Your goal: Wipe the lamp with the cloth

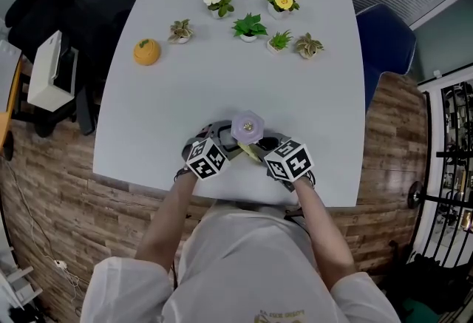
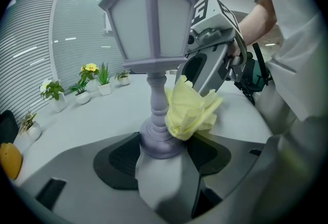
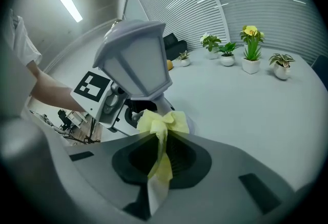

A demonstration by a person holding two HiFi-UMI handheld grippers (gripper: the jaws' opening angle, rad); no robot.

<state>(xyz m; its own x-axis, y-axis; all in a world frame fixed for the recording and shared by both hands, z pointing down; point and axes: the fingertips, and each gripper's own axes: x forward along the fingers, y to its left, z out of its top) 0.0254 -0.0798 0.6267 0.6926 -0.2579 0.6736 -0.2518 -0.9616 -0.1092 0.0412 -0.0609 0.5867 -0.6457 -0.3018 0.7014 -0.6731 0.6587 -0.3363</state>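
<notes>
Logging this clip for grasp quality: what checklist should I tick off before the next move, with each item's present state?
1. Left tool shut on the lilac lantern-shaped lamp's base: ok.
2. Right tool shut on the crumpled yellow cloth: ok.
3. Cloth touching the lamp's stem: ok.
4. Lamp upright: ok.
5. Small potted plants well clear, at the white table's far side: ok.
6. Lamp head clean: cannot tell.

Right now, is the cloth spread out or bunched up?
Bunched: the cloth is crumpled in the right gripper, its wad against the lamp stem.
</notes>
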